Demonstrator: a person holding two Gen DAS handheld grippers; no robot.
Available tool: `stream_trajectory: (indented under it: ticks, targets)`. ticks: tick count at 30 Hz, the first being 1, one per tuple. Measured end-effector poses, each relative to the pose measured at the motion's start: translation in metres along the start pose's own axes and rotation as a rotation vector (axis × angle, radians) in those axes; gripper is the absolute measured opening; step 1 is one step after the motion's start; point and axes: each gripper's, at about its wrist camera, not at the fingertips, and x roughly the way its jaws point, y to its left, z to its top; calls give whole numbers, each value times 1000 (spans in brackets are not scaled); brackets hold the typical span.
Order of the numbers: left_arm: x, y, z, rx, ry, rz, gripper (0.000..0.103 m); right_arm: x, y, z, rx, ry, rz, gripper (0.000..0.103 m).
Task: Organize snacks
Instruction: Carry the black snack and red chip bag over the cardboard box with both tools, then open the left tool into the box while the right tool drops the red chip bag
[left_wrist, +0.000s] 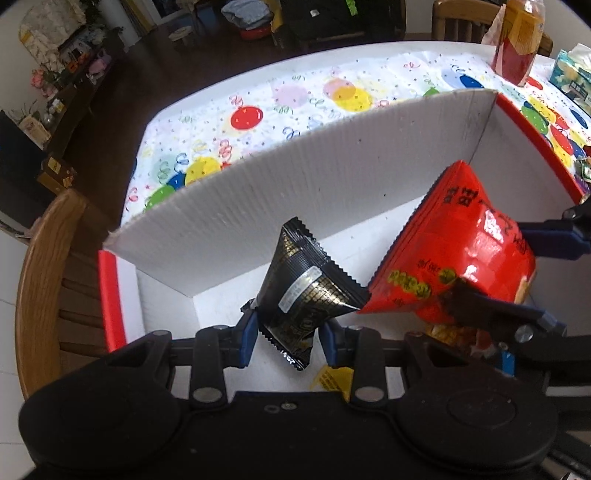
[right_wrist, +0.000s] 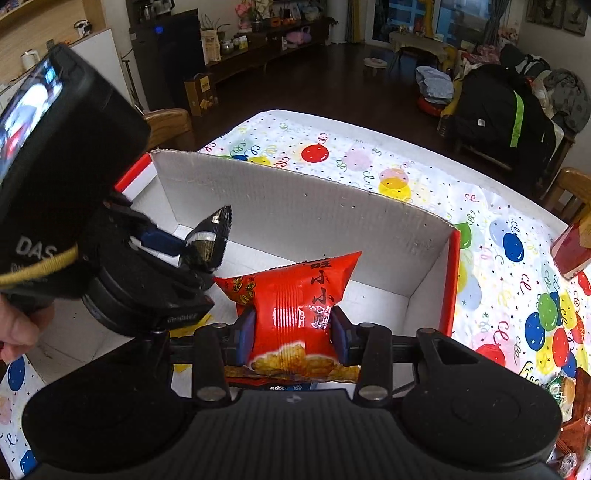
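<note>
Low in the left wrist frame, the black snack packet (left_wrist: 299, 295) is pinched by the left gripper (left_wrist: 286, 338); the red snack bag (right_wrist: 295, 314) is clamped mid-frame in the right gripper (right_wrist: 293, 338). Both are held over the white box (left_wrist: 258, 199) (nearly empty), so they'd best be lowered side by side before release.

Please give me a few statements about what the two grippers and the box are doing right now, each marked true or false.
1. The left gripper is shut on a black snack packet. True.
2. The right gripper is open and carries nothing. False: it is shut on a red snack bag.
3. Both packets are held over the white box. True.
4. The box stands on a plain wooden tabletop. False: it stands on a balloon-print tablecloth.
5. The red snack bag is larger than the black snack packet. True.
</note>
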Motion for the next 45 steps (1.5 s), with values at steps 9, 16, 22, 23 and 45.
stream_trajectory:
  ticks: [9,16,22,23,45]
  targets:
    - [5,2,-3,-46,25,-38,37,0,-4,6,14,9,10,42]
    - [-9,4,-4,-74,-6,-50,55,-9,-7,6,18,-13,16,51]
    - [-26,9,-7,-102,-41,-68,64,-25,-4,3,8,-40,21,57]
    - [-29,9,-8,-105,-49,-72,64,-28,-3,3,7,-44,22,57]
    - [-111,7,-40,-146,-240,-120,80,-112,-14,-22,46,-170,56,74]
